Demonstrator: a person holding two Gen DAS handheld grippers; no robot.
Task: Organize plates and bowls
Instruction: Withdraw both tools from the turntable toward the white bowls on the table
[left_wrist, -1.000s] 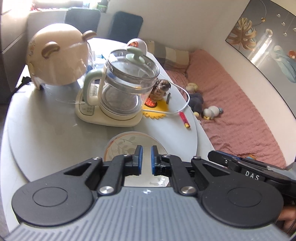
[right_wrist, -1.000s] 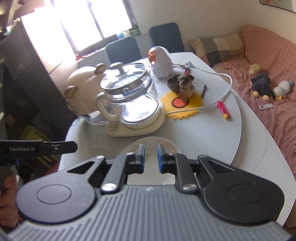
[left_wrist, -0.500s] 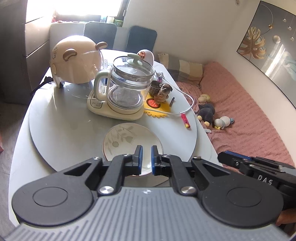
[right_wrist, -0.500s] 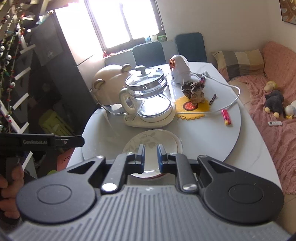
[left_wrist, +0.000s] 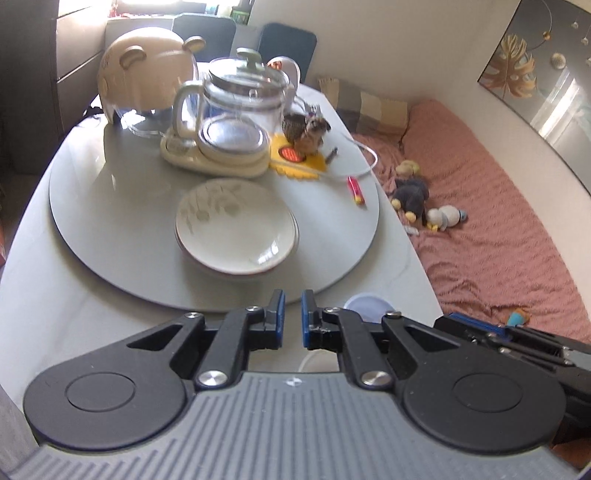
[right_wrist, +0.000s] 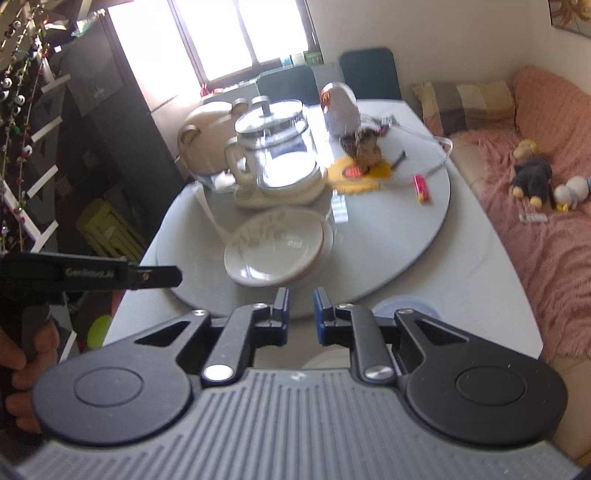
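Stacked plates (left_wrist: 236, 225) are seen on the turntable (left_wrist: 110, 206), near its front edge, just beyond both grippers' tips. Left gripper (left_wrist: 290, 317) & right gripper (right_wrist: 301, 315): fingers nearly together, a narrow gap, nothing held. Kettle (left_wrist: 232, 118) sits behind the plates.

Bare grey turntable (left_wrist: 110, 206) lies open left of the stacked plates (left_wrist: 236, 229). Behind them, a glass kettle (left_wrist: 236, 122) and a bear-eared appliance (left_wrist: 147, 74) block the far side. A blue lid (left_wrist: 365, 304) sits on the near table edge.
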